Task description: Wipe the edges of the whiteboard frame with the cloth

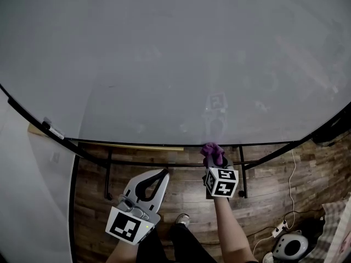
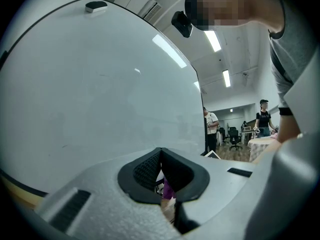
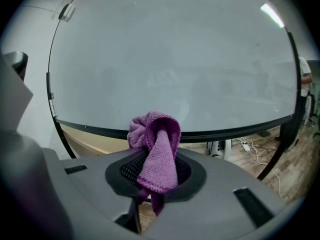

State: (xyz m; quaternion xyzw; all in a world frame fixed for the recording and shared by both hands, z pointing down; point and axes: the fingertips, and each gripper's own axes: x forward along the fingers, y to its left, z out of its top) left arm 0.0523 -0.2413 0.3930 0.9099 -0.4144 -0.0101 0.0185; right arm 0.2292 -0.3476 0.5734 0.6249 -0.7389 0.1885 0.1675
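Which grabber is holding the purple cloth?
The right gripper: its jaws pinch the purple cloth. The left gripper is shut on nothing.

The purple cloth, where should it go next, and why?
Probably push the cloth forward onto the black bottom frame edge, then slide it sideways. The right gripper has it pinched in its jaws right by that edge, and whether it touches yet is unclear.
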